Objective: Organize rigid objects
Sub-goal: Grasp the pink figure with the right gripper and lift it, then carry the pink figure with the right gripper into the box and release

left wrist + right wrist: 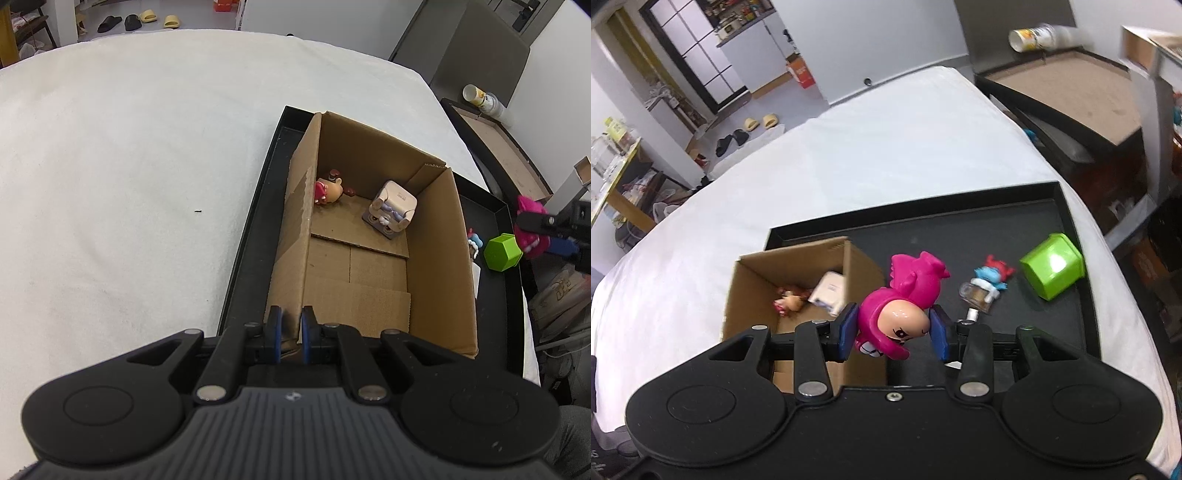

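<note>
A brown cardboard box [436,266] stands open in a black tray [255,254] on the white cloth. Inside lie a small red figure [327,190] and a cream block toy [393,210]. My left gripper [291,326] is shut on the box's near left wall. My right gripper [894,330] is shut on a magenta figure [905,295], held above the tray beside the box [753,280]; that figure [532,225] also shows at the right edge of the left wrist view. A blue and red figure [988,282] and a green block [1052,269] lie on the tray [1086,325].
A second dark tray with a brown floor [1071,92] and a tipped cup [1038,35] sit beyond the table's right edge. White cloth [129,166] spreads to the left of the box. Slippers [759,123] lie on the floor far behind.
</note>
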A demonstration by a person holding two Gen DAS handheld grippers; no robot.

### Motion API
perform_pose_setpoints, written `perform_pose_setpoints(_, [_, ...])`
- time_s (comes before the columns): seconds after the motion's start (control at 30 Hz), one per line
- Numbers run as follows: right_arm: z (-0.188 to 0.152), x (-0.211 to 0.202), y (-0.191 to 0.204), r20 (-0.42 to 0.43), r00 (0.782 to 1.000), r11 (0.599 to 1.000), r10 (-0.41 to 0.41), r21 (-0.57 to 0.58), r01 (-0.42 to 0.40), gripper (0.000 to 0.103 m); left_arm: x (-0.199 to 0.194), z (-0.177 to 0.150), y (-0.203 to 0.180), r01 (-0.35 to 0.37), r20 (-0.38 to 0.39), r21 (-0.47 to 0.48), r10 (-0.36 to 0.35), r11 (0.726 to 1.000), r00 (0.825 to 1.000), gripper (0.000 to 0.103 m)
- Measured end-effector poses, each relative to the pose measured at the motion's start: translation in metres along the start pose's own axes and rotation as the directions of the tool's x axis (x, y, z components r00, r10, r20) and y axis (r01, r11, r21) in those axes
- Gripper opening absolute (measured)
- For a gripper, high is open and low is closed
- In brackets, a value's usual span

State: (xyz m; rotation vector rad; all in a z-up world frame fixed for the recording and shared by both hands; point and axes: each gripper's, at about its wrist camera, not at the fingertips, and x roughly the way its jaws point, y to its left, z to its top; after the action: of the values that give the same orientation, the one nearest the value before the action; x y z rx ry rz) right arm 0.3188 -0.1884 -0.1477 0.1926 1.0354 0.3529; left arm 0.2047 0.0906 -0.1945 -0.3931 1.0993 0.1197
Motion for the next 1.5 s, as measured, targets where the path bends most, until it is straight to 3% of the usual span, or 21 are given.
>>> perform_pose_setpoints(0.37, [0.002, 0.001, 0.054, 0.009, 0.999, 0.995, 0.046, -0.084, -0.045, 0.041, -0.001, 0.0, 0.005, 0.029, 0.003, -0.003, -0.029, 1.0, 1.0, 0.01])
perform_pose_setpoints(0.77, [-0.008, 0.015, 0.084, -0.031, 0.999, 0.99, 0.035, -0.137, -0.039, 0.041, -0.002, 0.0, 0.009, 0.039, 0.008, -0.014, -0.039, 0.999, 0.999, 0.01])
perform_pose_setpoints(1.33, [-0.022, 0.046, 0.115, -0.091, 0.995, 0.99, 0.03, -0.131, -0.042, 0.041, -0.004, 0.001, 0.017, 0.073, 0.008, -0.022, -0.073, 0.997, 0.997, 0.01])
perform_pose_setpoints(1.5, [-0.021, 0.046, 0.115, -0.072, 0.996, 0.993, 0.059, -0.099, -0.066, 0.049, -0.004, 0.001, 0.018, 0.075, 0.009, -0.024, -0.075, 0.997, 0.997, 0.01])
